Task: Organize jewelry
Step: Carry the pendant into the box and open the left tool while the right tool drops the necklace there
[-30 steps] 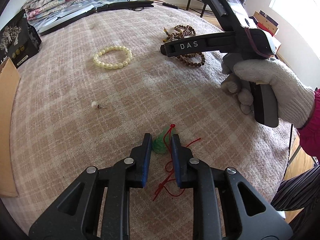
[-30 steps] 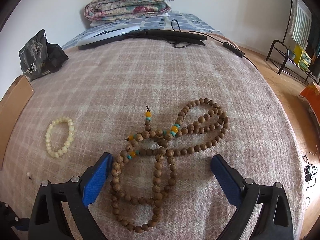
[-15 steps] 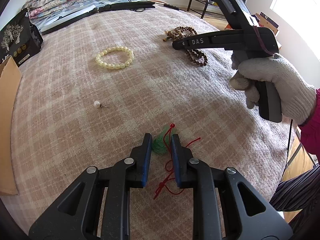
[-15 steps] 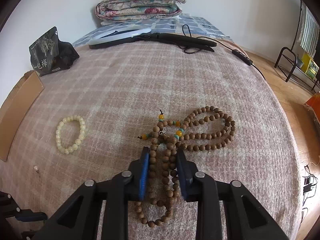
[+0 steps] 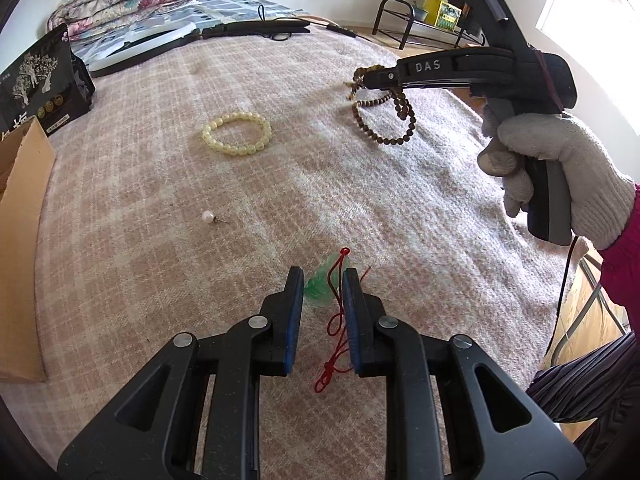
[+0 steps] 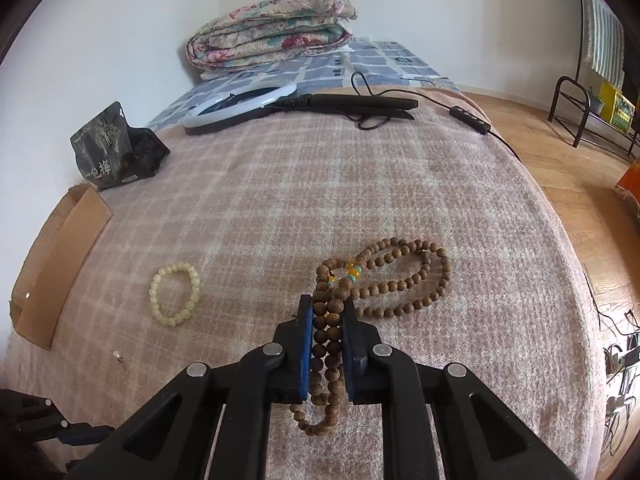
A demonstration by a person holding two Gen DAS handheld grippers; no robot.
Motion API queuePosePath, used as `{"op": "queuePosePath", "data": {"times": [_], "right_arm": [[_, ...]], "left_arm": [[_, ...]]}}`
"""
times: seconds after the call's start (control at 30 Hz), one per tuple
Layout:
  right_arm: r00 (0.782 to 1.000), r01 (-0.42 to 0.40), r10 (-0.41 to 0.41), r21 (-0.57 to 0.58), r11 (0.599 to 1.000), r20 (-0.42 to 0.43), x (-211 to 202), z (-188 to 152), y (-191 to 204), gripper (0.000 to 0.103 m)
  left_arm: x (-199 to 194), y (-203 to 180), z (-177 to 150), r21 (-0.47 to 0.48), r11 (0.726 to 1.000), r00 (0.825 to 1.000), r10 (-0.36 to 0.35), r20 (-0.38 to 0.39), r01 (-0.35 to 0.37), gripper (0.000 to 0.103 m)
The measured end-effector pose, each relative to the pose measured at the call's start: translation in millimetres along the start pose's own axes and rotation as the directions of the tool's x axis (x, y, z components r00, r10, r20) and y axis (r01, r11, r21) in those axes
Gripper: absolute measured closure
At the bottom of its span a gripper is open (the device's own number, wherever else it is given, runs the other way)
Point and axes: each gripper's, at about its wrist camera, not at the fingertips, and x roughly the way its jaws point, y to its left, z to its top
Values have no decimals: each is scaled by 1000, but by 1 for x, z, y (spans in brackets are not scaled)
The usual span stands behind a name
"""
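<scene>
Your right gripper (image 6: 327, 312) pinched the wooden bead strand (image 6: 404, 280), which trailed ahead and right. Your left gripper (image 5: 322, 286) clamped the green pendant (image 5: 320, 285); the cardboard box (image 5: 20, 216) lay far left, nearer your left hand.

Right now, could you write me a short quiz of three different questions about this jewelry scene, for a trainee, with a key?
1. True or false: the right hand-held gripper is shut on the wooden bead necklace.
2. Multiple choice: what sits between the fingers of the left hand-held gripper? A) the pale bead bracelet B) the green pendant on a red cord C) the pearl stud
3. Fill in: the brown cardboard box stands at the ____ edge of the left wrist view.

Key: 1 true; 2 B; 3 left.
</scene>
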Motion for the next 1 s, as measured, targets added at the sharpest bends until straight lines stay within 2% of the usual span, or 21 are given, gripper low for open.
{"op": "queuePosePath", "data": {"times": [0.23,0.53,0.8,1.0], "right_arm": [[998,-17,18,-4,1000,57,-40,8,11,93],[989,-64,70,-47,997,131,-93,19,49,93],[970,-138,157,-110,984,186,-121,32,102,93],[947,-211,242,-159,964,212,-128,50,148,93]], "left_arm": [[-23,1,4,-19,1000,999,-17,45,18,84],[-72,9,7,-40,999,991,-21,133,27,84],[-114,41,3,-104,995,980,19,200,2,84],[-140,74,-5,-161,986,968,82,235,-45,84]]}}
